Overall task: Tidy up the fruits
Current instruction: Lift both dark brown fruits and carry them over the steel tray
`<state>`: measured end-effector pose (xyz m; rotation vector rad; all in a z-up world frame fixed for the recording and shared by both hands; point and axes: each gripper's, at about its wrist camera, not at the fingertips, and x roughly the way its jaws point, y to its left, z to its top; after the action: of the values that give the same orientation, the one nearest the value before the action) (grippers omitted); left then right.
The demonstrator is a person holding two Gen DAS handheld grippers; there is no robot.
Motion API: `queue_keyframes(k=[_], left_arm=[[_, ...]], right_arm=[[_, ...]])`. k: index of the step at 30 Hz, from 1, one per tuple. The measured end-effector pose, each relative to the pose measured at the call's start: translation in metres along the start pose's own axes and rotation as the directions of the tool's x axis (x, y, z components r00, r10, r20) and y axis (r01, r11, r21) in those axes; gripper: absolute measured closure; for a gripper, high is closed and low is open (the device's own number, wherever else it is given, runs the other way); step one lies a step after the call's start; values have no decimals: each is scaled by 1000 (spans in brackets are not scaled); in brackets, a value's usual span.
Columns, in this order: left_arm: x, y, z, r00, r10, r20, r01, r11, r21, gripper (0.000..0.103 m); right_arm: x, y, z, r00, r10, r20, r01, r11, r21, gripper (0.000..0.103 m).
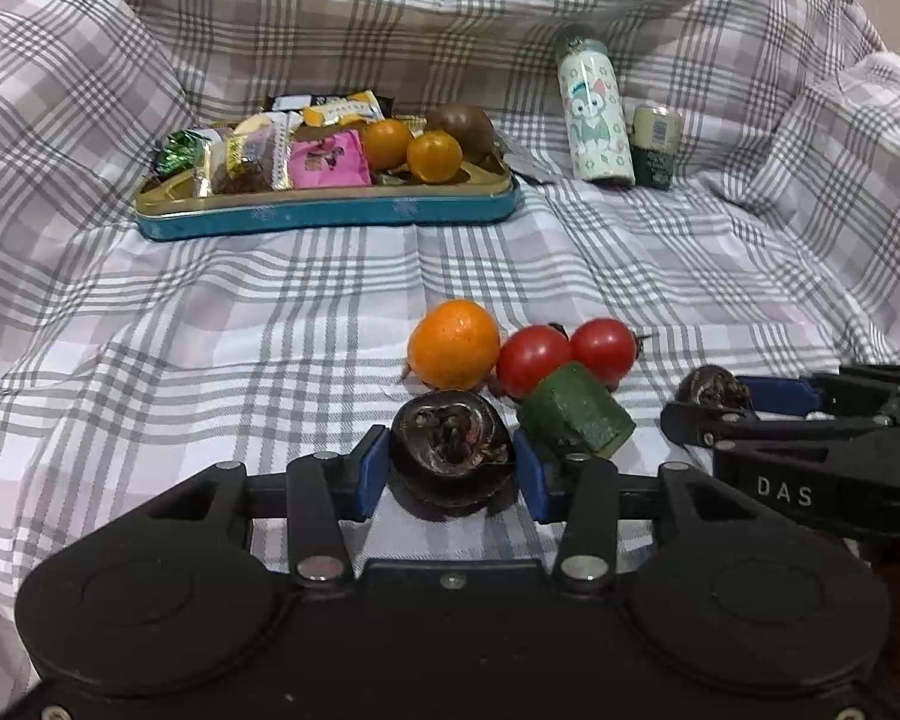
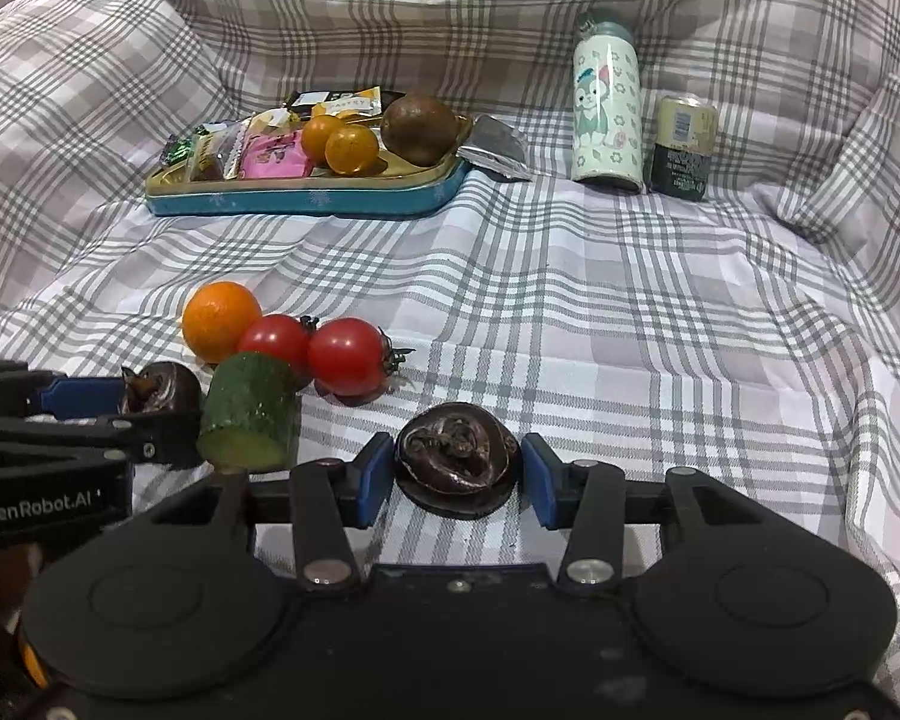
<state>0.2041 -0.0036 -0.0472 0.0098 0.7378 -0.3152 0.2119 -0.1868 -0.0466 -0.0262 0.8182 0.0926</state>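
Left wrist view: your left tongs (image 1: 450, 471) straddle a dark chestnut (image 1: 450, 450) on the checked cloth (image 1: 210, 330); the pads look to be just touching its sides, so I cannot tell if they grip. A cucumber piece (image 1: 576, 417) crowds the right pad; an orange (image 1: 453, 353) and two tomatoes (image 1: 564, 354) sit just ahead. The tin (image 1: 330, 213) lies far ahead.

Right wrist view: your right tongs (image 2: 453, 477) stand released around a second chestnut (image 2: 457, 456), gaps either side. A bottle (image 2: 607, 108) and can (image 2: 683, 147) stand far ahead.
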Motion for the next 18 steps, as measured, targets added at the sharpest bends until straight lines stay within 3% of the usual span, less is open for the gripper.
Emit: queue_keyframes(k=[10,18], left_arm=[[-19,9,2,997,25,69,-21,998,-54,51],[-59,9,-3,992,33,123,-22,996,-92,51]], right_arm=[[-20,-8,-2,995,-1,97,-4,999,49,56],[-43,-11,-4,987,-7,160,-7,996,85,56]])
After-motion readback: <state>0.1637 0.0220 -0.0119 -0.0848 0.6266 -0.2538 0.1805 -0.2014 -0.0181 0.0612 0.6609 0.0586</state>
